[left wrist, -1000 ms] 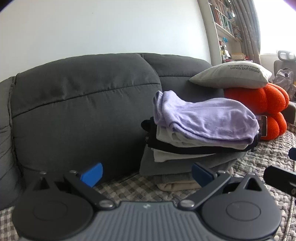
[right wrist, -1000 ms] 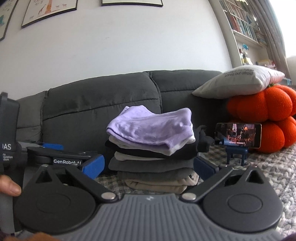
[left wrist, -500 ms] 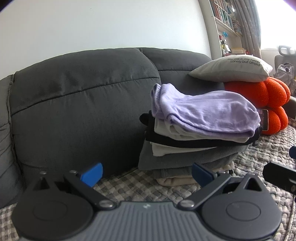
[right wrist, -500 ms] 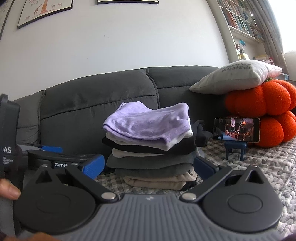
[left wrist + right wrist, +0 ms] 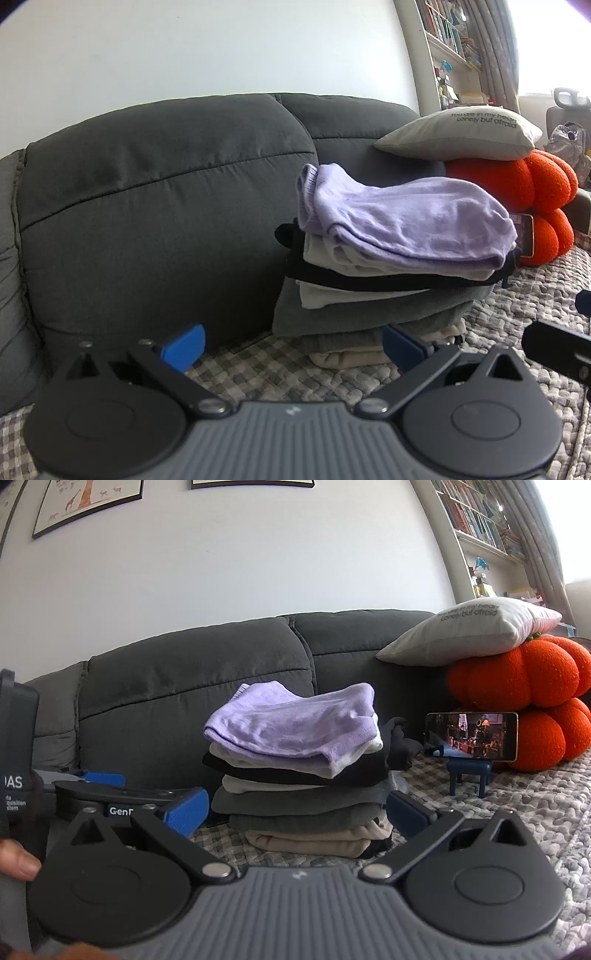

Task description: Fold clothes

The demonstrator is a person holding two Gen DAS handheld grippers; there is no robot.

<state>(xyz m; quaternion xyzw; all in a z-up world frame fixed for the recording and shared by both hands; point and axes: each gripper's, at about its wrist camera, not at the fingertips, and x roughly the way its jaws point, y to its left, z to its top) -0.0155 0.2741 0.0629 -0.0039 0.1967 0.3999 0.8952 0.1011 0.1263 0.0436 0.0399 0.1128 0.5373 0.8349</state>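
Note:
A stack of folded clothes (image 5: 388, 291) (image 5: 303, 794) stands on the sofa seat, with a lilac garment (image 5: 406, 218) (image 5: 291, 727) on top and white, black, grey and beige layers under it. My left gripper (image 5: 291, 345) is open and empty, short of the stack and to its left. My right gripper (image 5: 295, 810) is open and empty too, facing the stack's lower layers from a short distance. The left gripper's body (image 5: 118, 799) shows at the left of the right wrist view.
A dark grey sofa back (image 5: 155, 206) rises behind the stack. A phone (image 5: 471, 734) stands on a small blue stool (image 5: 467, 775) to the right. A white pillow (image 5: 476, 631) lies on orange pumpkin cushions (image 5: 517, 705). A patterned blanket (image 5: 535, 812) covers the seat. A fingertip (image 5: 16, 860) is at the left edge.
Both grippers have drawn back a little and tilted, so the stack sits slightly farther and lower in view. Both stay open; the stack has not moved.

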